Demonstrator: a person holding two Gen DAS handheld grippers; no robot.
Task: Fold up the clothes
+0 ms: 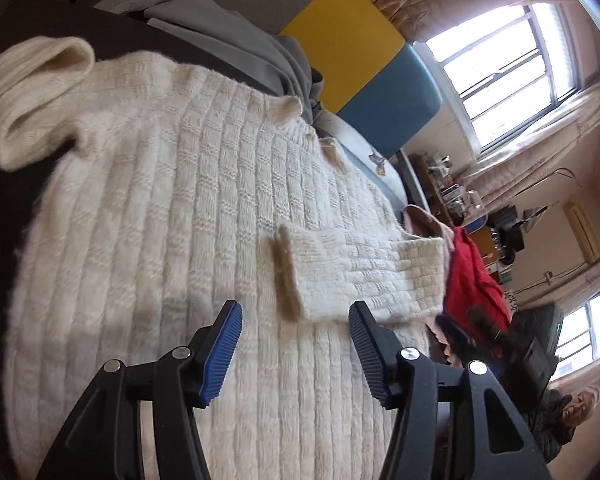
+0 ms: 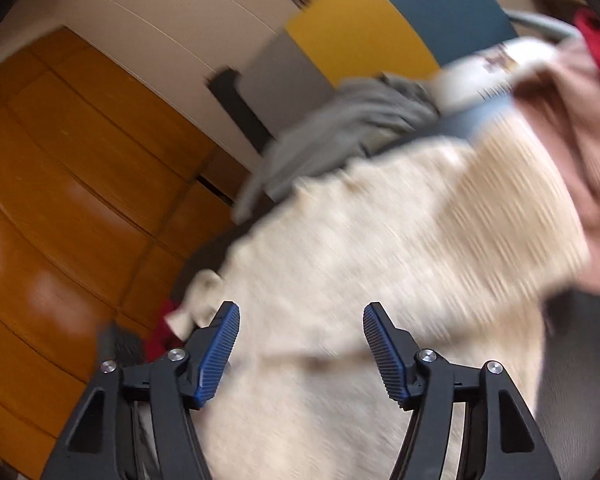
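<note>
A cream knitted sweater (image 1: 172, 200) lies spread flat on a dark surface. One sleeve (image 1: 352, 272), with a tan cuff (image 1: 286, 276), is folded across its body; the other sleeve (image 1: 28, 92) sticks out at the upper left. My left gripper (image 1: 296, 316) hovers open just above the folded cuff, nothing between its blue pads. The right wrist view is blurred: the same sweater (image 2: 380, 248) fills the middle, and my right gripper (image 2: 300, 318) is open over it, holding nothing.
A grey garment (image 1: 236, 40) lies crumpled beyond the sweater, by yellow and blue headboard panels (image 1: 340, 44). Red clothing (image 1: 472, 280) and pink clothing (image 2: 560, 128) are piled at the sweater's side. A wooden wardrobe (image 2: 80, 184) stands behind. A person (image 1: 560, 416) sits under the window.
</note>
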